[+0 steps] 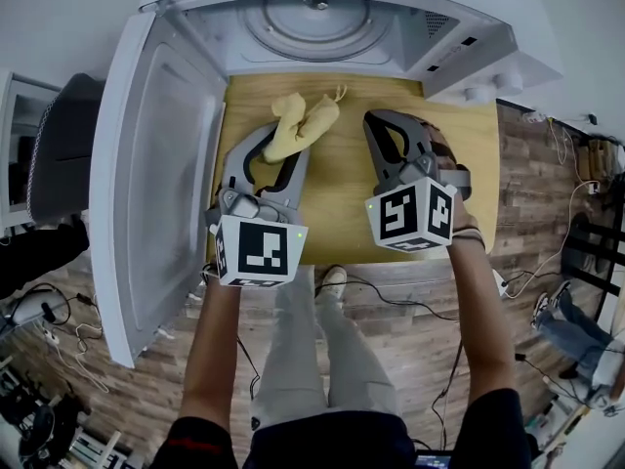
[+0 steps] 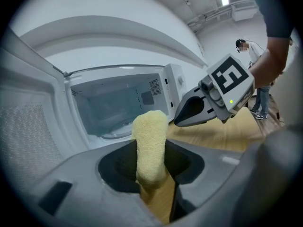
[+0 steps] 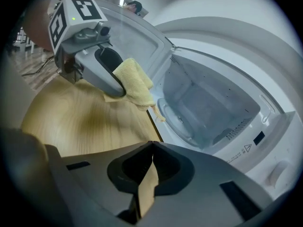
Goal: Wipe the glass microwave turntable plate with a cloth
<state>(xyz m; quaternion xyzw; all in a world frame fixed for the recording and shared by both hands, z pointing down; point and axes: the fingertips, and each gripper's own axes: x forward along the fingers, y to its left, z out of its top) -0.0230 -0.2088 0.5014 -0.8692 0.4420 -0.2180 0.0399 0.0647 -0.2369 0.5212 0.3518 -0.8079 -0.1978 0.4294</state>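
Head view: microwave (image 1: 469, 42) at the far edge of a wooden table (image 1: 342, 218), its door (image 1: 156, 184) swung fully open to the left. Inside, the glass turntable plate (image 1: 312, 22) lies flat on the cavity floor, with nothing touching it. On the near side of the oven mouth a yellow cloth (image 1: 303, 125) is bunched over the table, apart from the plate

Pose, left: the left gripper (image 1: 285, 149) reaches from its marker cube (image 1: 256, 252) toward the far side, tips aimed at the cavity and dipped slightly. Its jaws are clamped on the yellow cloth; in the left gripper view a rolled end of it stands up between the pads, pinched low down. The left forearm (image 1: 210, 360) runs in from the near edge, and the hand is hidden under the cube

Pose, right: the right gripper (image 1: 376, 125) lies parallel to the left one, just right of the cloth and apart from it, nose tilted down at the table. Its jaws are together, tips meeting, with nothing between them; the right gripper view shows only table wood through the slit. The right hand (image 1: 459, 203) wraps the body beside that gripper's cube, and the right forearm (image 1: 483, 311) comes in from the near edge
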